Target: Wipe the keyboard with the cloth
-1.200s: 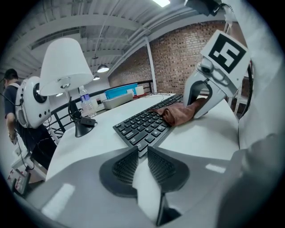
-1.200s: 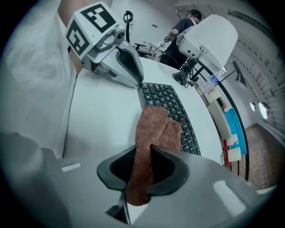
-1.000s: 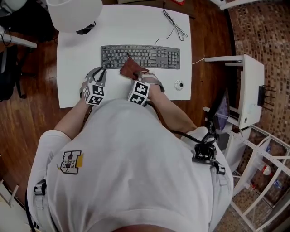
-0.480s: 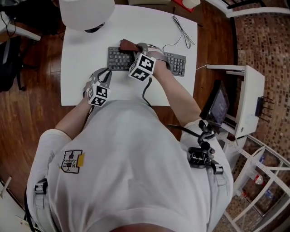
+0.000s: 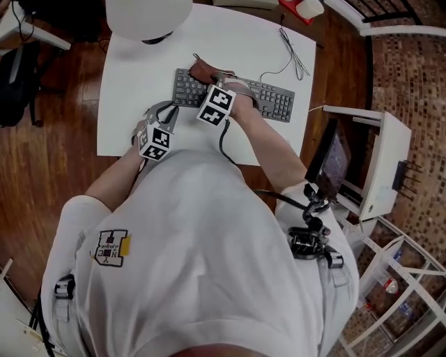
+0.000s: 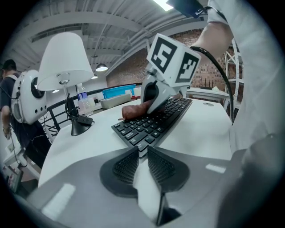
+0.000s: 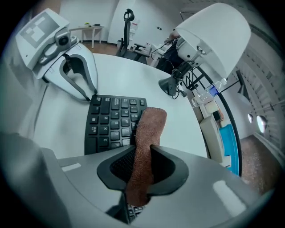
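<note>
**Brown cloth on the keyboard: handling and grip notes**

**Position.** The cloth (image 7: 151, 122) lies over the keys at the left end of the keyboard (image 5: 268, 97), reaching that keyboard's far edge. The keyboard sits slightly askew across the middle of the white desk (image 5: 125, 104), with its right end near the desk's right edge. Its cable (image 5: 289, 56) runs off toward the far right corner. A white lamp (image 5: 148, 14) stands at the desk's far edge, well apart from the work.

**Gripper state.**
- The right gripper (image 7: 142, 151) is clamped on the cloth. The pads pinch a folded strip of it, and the free end projects forward past the jaws onto the keys.
- The left gripper (image 6: 143, 153) has its jaws drawn together with nothing between them. It sits on the desk just short of the keyboard's near left corner. Contact with the keyboard cannot be confirmed.

**Handling, as judged.**
- The cloth looks soft, light and limp, with a napped surface that should resist slipping in the pads.
- Only the part close to the jaws will transmit pressure. The free end will simply trail.
- A hold low on the fold, as at present, suits wiping.

The keyboard appears thin, rigid and light, so it is likely to skate on the smooth desk under sideways strokes. If bracing is needed, press on its frame at the near left corner, not on the keys.
</note>
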